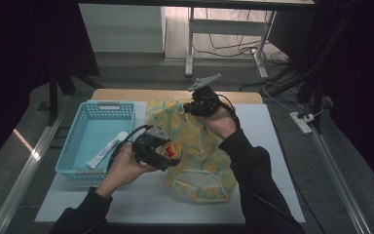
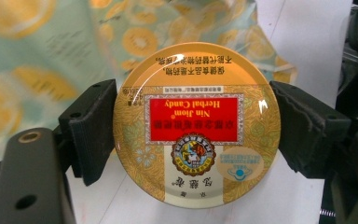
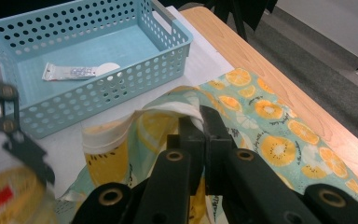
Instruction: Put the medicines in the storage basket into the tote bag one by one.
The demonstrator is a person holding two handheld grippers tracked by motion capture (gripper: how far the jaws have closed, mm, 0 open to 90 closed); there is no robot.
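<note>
My left gripper [image 1: 166, 154] is shut on a round yellow candy tin [image 1: 172, 151] with a red label, holding it just above the left side of a fabric bag [image 1: 202, 158] printed with orange slices. In the left gripper view the tin [image 2: 196, 123] sits flat between both black jaws, with the bag [image 2: 51, 56] blurred behind it. My right gripper [image 1: 193, 106] pinches the bag's far edge. In the right gripper view its jaws [image 3: 200, 122] are closed on the white hem [image 3: 177, 108] and lift it, so the bag [image 3: 270, 140] gapes slightly.
A light blue perforated basket [image 1: 80, 146] stands at the left on the white mat [image 1: 272, 141], with a white tube [image 1: 108, 148] lying inside. The basket [image 3: 168, 51] and tube [image 3: 79, 71] also appear in the right gripper view. The wooden table edge [image 3: 261, 60] runs behind the bag.
</note>
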